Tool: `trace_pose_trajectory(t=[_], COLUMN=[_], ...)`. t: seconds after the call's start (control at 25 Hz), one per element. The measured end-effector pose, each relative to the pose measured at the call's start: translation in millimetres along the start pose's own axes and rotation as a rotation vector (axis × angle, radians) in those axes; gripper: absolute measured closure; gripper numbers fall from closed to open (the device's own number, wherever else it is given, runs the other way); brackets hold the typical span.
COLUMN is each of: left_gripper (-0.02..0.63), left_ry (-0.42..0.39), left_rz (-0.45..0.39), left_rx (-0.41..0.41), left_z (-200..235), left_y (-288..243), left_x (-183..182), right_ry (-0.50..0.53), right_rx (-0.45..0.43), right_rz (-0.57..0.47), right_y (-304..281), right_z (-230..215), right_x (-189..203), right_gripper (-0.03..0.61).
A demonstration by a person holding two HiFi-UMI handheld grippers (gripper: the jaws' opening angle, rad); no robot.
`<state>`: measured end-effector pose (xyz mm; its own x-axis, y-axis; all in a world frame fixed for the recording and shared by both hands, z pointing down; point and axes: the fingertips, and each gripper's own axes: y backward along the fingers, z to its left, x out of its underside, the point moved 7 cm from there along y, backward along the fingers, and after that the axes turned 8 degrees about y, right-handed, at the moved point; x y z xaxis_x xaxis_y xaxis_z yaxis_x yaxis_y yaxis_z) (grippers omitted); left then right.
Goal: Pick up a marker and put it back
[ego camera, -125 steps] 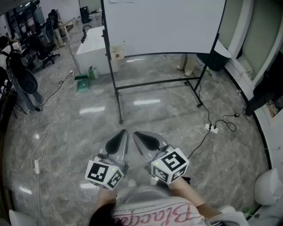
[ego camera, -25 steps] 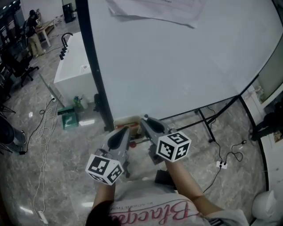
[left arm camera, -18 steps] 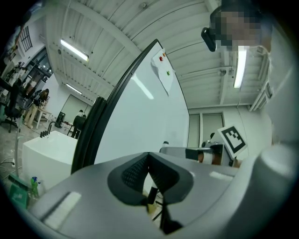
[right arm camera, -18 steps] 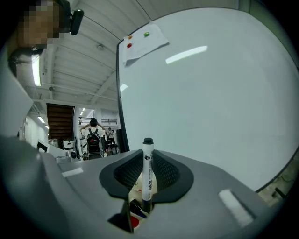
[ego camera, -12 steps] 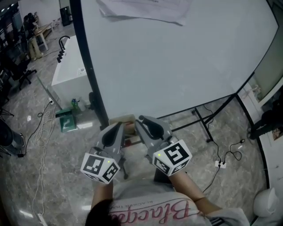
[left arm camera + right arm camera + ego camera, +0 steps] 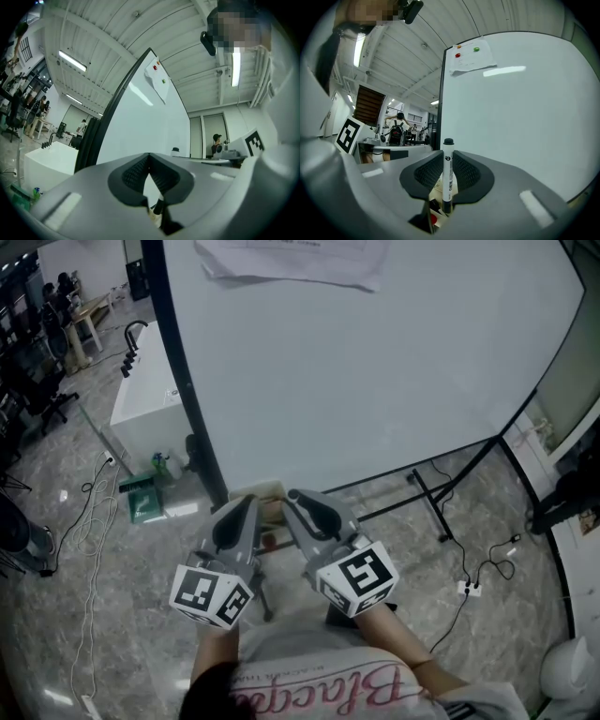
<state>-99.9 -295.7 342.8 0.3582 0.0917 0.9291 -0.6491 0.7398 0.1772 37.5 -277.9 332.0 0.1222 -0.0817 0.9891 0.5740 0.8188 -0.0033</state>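
1. A whiteboard on a dark frame fills most of the head view, just in front of the person.
2. A paper sheet is pinned at the board's top by red, orange and green magnets.
3. The right gripper points at the board's lower left edge. Its jaws are clamped on the marker, one pad against each side.
4. The left gripper is just beside it, and its jaws meet at the tips with nothing gripped between them.
5. A small pale box sits at the board's lower edge, between and just beyond the two jaw tips.
6. The marker stands upright between the right pads. Its black cap pokes above them, and its lower end dips towards the box below.
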Motion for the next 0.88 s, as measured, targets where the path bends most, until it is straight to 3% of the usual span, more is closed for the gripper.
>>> trace_pose_trajectory(t=[0.4,0.56,0.76,0.88], left_gripper=[0.615,0.615,0.615,0.615], left_ry=[-0.042,-0.038,-0.026,-0.013], left_rz=[0.018,0.026,0.029,0.029], left_rx=[0.005,-0.010,-0.019,-0.020], left_z=[-1.6,3.2,7.8,9.2], left_y=[1.7,2.9,1.8,0.5], left_x=[-0.1,0.9,3.8,4.6], right_ry=[-0.049,-0.172,-0.422,-0.483], right_rx=[-0.005,-0.007,0.028,0.039], right_rz=[0.016,0.074,0.141,0.190], right_y=[-22.9,-37.4,-41.8,-43.5], right_z=[-12.5,-19.1,-28.6,-32.3], right_x=[19.3,41.6,73.8,88.4], right_gripper=[0.514,0.514,0.514,0.514])
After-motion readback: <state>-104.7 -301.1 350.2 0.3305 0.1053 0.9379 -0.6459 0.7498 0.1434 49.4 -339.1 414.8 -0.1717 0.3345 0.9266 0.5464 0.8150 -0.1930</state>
